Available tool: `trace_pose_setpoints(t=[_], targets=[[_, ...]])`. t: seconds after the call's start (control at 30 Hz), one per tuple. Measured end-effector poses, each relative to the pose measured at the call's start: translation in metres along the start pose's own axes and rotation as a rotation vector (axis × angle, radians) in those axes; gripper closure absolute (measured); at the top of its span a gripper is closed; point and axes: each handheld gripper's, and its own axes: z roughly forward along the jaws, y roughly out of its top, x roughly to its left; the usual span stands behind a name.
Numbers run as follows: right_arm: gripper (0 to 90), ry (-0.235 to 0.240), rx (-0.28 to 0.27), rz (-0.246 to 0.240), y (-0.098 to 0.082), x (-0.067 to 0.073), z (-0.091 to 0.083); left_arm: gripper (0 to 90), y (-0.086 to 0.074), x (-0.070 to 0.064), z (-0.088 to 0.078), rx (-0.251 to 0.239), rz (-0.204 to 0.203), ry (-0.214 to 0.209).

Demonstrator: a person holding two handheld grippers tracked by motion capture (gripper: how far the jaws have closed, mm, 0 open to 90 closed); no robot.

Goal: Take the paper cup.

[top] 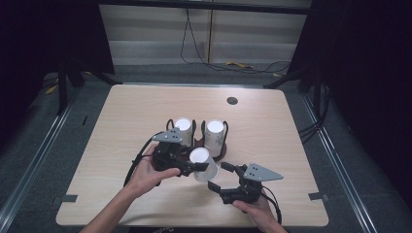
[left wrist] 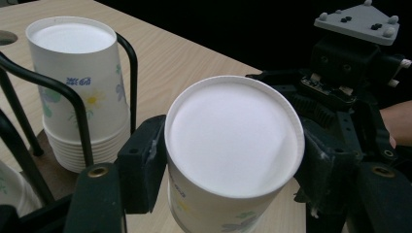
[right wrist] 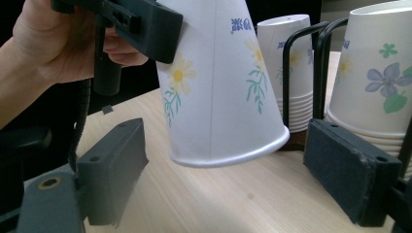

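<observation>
Near, at 5 o'clock: my right gripper (top: 224, 179), jaws apart, empty, flanking the cup's rim. Centre: my left gripper (left wrist: 228, 162) clamps the inverted paper cup (top: 203, 164) above the table (top: 121, 126). Far, 12 o'clock: stacked cups in the rack (top: 197, 135). Handover likely; next, I close right squarely.

Light falls from overhead onto the pale table (top: 145, 121), leaving the room around it black. The upturned cup (left wrist: 233, 141) glares white. Close up, the near jaws blur softly, while the high view looks grainy.
</observation>
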Motion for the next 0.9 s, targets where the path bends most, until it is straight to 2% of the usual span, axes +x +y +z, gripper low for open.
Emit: trace_pose_setpoints(t=[0.13,0.4,0.9], targets=[[14.6,0.008,-0.013,0.001,0.0015,0.0005,0.0004,34.3,0.0034,-0.0018,0.0002,0.003,0.006,-0.002],[14.6,0.023,-0.024,-0.014,0.0028,0.003,0.0016,34.3,0.007,-0.0052,0.0005,0.0,-0.004,-0.034],[14.7,0.037,-0.021,-0.027,0.0041,0.0015,0.0039,34.4,0.0081,-0.0098,0.0077,0.007,-0.009,-0.081]])
